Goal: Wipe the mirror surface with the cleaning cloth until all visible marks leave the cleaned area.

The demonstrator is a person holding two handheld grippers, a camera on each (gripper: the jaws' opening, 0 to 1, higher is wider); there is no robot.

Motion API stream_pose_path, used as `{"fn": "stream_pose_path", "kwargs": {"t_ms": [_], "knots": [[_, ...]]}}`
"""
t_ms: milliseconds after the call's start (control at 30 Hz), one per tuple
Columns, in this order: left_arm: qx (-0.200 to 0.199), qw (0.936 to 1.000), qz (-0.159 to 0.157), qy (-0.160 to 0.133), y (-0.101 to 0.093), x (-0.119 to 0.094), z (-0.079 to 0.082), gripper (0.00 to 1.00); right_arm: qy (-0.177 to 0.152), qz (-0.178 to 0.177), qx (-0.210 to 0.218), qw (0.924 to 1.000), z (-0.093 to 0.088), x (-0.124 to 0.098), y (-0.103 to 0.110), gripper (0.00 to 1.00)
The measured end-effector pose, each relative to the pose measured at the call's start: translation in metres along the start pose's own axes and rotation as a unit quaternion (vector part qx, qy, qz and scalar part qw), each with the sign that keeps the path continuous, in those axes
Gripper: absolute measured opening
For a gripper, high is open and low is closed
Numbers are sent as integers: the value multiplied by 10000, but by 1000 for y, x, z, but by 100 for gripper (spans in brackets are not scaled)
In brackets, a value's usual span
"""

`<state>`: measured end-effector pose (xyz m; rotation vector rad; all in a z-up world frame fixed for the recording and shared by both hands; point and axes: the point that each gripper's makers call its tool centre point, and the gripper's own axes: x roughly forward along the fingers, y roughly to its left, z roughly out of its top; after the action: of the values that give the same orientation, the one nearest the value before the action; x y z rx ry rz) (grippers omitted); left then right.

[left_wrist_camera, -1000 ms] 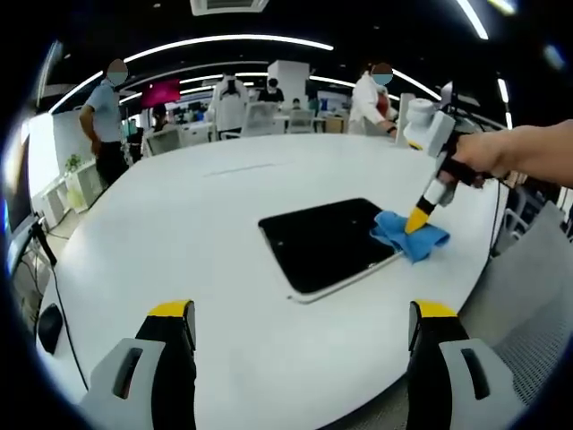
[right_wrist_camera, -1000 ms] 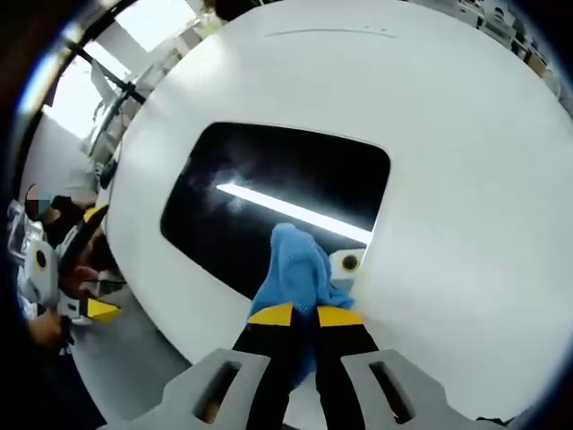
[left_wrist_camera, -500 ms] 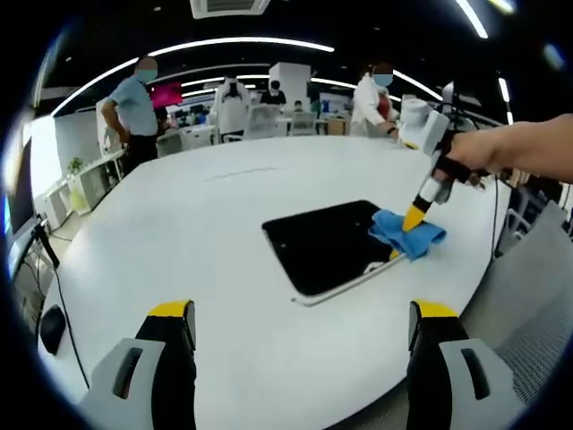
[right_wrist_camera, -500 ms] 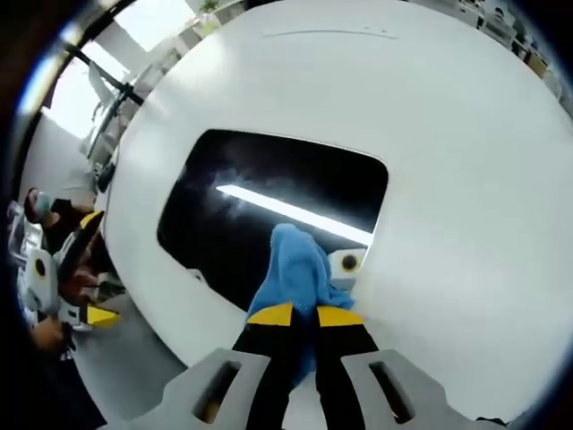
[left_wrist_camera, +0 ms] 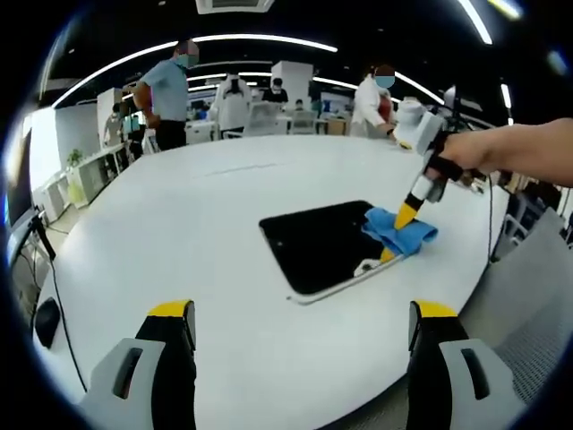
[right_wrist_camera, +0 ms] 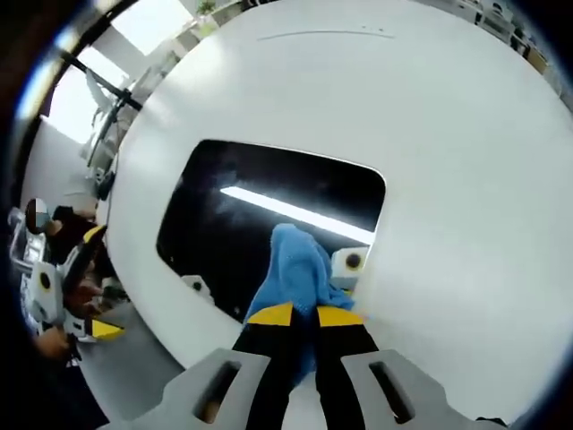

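A dark rectangular mirror (left_wrist_camera: 322, 244) lies flat on the white table (left_wrist_camera: 179, 233). Its right corner is covered by a blue cleaning cloth (left_wrist_camera: 399, 231), and my right gripper (left_wrist_camera: 399, 227) is shut on that cloth, held by a hand coming in from the right. In the right gripper view the cloth (right_wrist_camera: 294, 269) rests on the mirror (right_wrist_camera: 260, 215) near its corner, just beyond my right gripper (right_wrist_camera: 304, 313). A bright light strip reflects in the glass. My left gripper (left_wrist_camera: 295, 309) stands open, low over the table's near edge, well short of the mirror, with nothing between its fingers.
Several people stand behind the table among desks and chairs; one walks at the back left (left_wrist_camera: 170, 94). A cable (left_wrist_camera: 54, 287) hangs off the table's left side. Grey floor (left_wrist_camera: 537, 287) lies beyond the right edge. The left gripper (right_wrist_camera: 67, 296) shows at the left of the right gripper view.
My right gripper has slid the cloth a little further onto the mirror's corner. A person in the background has walked to the right. The left gripper is still open.
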<state>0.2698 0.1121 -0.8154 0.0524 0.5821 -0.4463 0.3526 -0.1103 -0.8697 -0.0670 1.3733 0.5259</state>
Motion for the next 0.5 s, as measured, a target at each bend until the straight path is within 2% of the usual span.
{"fn": "stream_pose_path", "kwargs": {"t_ms": [500], "knots": [[12, 9999, -36, 112, -2, 1, -5, 100, 54, -9, -36, 10000, 16, 1, -4, 2]]}}
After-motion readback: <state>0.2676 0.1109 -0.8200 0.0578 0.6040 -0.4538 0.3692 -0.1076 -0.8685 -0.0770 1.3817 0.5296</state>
